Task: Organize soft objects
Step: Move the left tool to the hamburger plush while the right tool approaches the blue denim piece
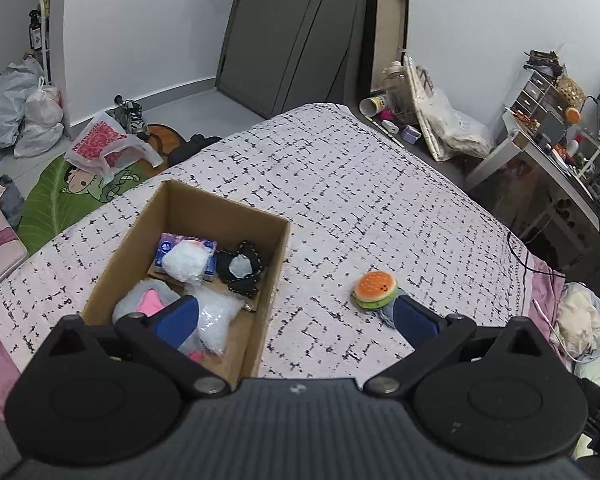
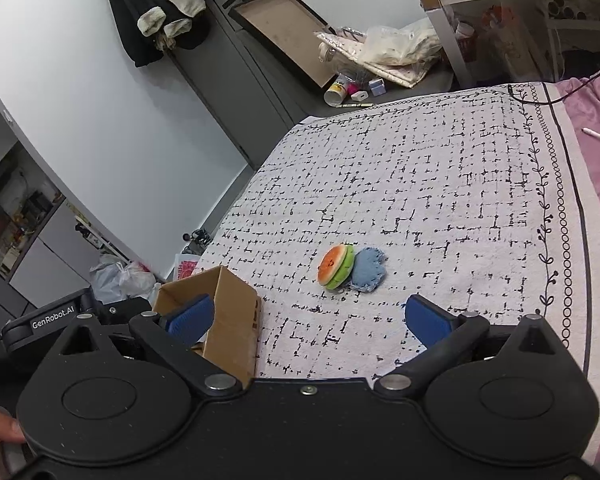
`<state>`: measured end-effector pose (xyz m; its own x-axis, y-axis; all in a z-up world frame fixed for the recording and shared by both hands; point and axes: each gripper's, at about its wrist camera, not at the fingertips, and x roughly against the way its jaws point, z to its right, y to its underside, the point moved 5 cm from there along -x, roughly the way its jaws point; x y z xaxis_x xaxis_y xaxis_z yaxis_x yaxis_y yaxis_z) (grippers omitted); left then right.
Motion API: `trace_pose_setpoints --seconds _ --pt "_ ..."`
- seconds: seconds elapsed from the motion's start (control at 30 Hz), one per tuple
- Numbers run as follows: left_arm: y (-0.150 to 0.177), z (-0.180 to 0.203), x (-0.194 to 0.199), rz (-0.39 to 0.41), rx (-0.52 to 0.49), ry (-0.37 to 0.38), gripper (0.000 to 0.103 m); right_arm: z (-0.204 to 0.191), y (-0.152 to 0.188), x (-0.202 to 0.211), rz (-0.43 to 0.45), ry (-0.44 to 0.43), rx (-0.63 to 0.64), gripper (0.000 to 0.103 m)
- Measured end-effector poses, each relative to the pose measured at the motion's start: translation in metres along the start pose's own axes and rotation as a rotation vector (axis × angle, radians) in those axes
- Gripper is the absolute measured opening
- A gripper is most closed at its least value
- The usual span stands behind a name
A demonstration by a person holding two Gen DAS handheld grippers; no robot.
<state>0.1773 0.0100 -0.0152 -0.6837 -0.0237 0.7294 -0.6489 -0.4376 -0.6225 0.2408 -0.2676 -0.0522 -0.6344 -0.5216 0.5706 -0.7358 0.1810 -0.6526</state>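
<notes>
Bedspread point(image 1: 380, 184), white w/ black dashes, is covering the bed and carrying a cardboard box point(image 1: 260, 280) on its left part. Box is holding a tissue pack point(image 1: 168, 246), a white puff point(image 1: 186, 262), a black item point(image 1: 240, 270), a grey-pink plush point(image 1: 144, 300) and a clear bag point(image 1: 216, 312). Burger plush point(image 2: 336, 266) is lying on the spread right of the box, touching a blue felt piece point(image 2: 370, 270). Left gripper point(image 1: 296, 316) is hovering w/ fingers spread wide, holding nothing. Right gripper point(image 2: 308, 320) is likewise gaping wide, empty, near the burger.
</notes>
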Motion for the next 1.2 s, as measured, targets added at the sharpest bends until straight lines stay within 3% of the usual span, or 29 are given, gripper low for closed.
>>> trace_pose_setpoints --seconds 0.7,0.97,1.2 --pt "0.018 0.03 0.001 -0.018 -0.045 0.027 0.103 0.014 -0.01 0.012 0.026 0.002 0.04 0.103" --pt "0.014 0.044 -0.002 0.007 -0.032 0.078 0.103 0.018 -0.018 0.002 -0.003 -0.039 0.035 0.103" --pt "0.008 0.055 -0.014 -0.003 -0.069 0.062 0.103 0.026 -0.023 -0.02 -0.03 -0.061 -0.003 0.103"
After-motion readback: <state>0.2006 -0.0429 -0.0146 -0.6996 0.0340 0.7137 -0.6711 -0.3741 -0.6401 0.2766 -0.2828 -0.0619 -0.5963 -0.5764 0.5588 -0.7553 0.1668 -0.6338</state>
